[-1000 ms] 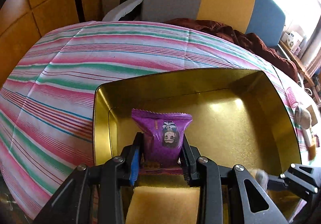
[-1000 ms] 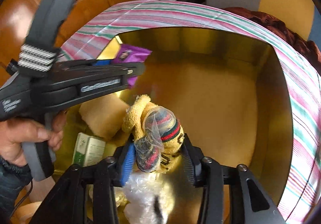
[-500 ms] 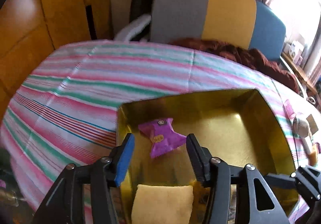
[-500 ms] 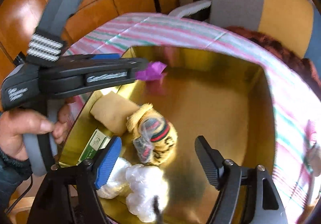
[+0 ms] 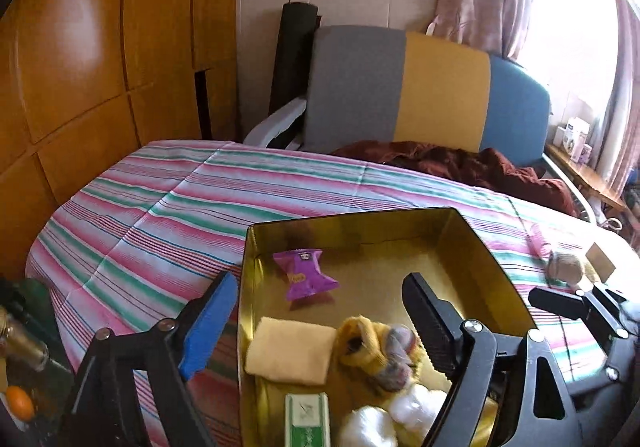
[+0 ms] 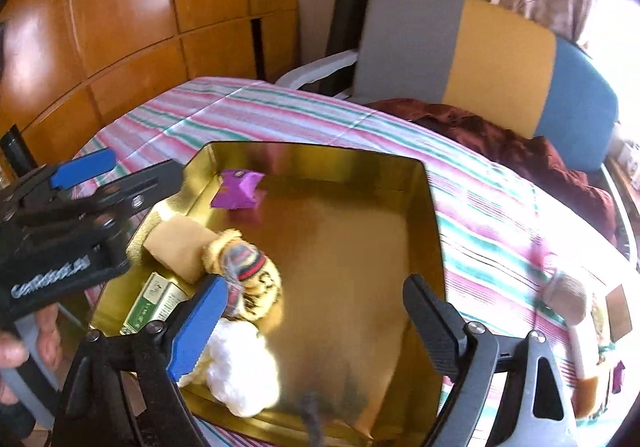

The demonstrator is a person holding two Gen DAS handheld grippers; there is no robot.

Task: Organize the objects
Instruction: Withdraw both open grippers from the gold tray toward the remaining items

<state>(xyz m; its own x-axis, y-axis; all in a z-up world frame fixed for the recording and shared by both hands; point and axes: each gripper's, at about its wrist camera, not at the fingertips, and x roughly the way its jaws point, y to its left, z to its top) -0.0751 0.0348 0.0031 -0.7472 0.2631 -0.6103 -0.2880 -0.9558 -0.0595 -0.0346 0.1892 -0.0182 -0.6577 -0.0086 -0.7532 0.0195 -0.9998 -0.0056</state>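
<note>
Both tools, left tool [image 5: 316, 311] and right tool [image 6: 312, 311], gape wide, empty; purple foil snack packet [image 5: 303, 273] lies upper left in shiny gold metal tin [image 5: 472, 247].

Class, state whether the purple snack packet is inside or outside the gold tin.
Inside. The purple snack packet lies on the floor of the gold tin, near its far left corner, touching neither gripper.

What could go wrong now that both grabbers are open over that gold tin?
The left gripper and right gripper hang close together above the tin, so they might collide. Either could also catch its rim and shift it on the cloth. The sock lies piled on the sponge and could hinder later picks.
</note>
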